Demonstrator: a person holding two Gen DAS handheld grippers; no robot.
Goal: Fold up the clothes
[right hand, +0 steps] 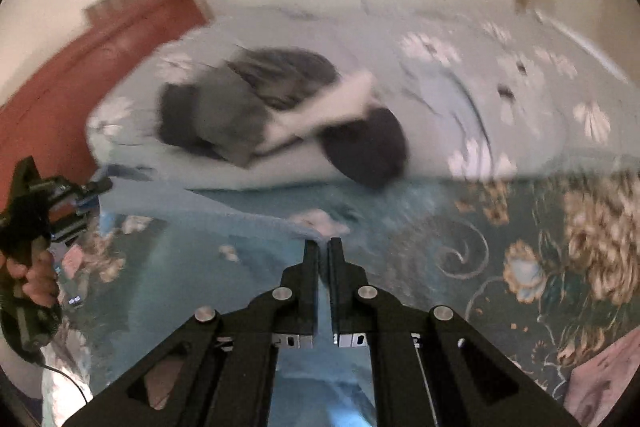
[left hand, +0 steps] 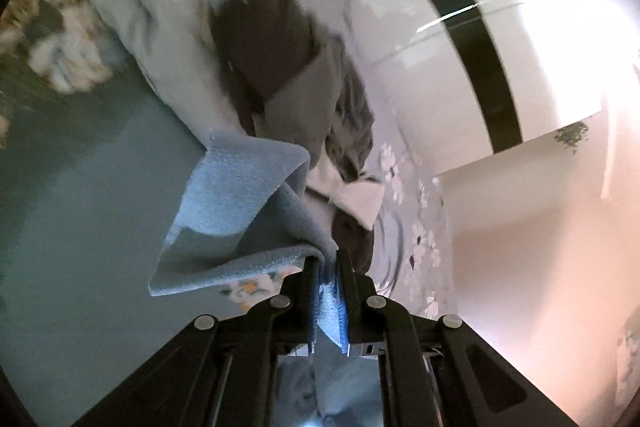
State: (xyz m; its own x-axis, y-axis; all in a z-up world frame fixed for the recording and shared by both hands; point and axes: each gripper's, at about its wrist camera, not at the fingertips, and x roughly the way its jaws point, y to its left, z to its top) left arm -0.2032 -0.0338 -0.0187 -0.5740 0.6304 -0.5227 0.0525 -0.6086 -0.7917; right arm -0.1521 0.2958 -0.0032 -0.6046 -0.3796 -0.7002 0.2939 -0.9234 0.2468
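**A:** Nearest to the lens of the left tool [left hand: 329, 267] is a light blue fleecy cloth [left hand: 240, 195] — its edge is pinched between the two pads, which stand almost together. Why does it hold there?

**B:** I think it takes one corner, so that the cloth can hang and spread out flat before the first fold. Beyond the grip the cloth bends over on itself and droops to the left.

**A:** And the right tool [right hand: 324, 255]?

**B:** Also closed. Pale blue fabric runs up into the narrow slit between its pads, so it seems to grip the cloth too, but blur hides the exact place. From this view the left tool appears at the far left, carried by a hand [right hand: 36, 279].

**A:** So two corners, one per tool?

**B:** That is my judgement — held well apart, they would keep the edge straight.

**A:** Where are the other clothes?

**B:** On the bed [right hand: 500, 115], with its flowered cover, lies a heap of clothes [right hand: 280, 111] in grey, dark and white, farther away. It looks not yet folded.
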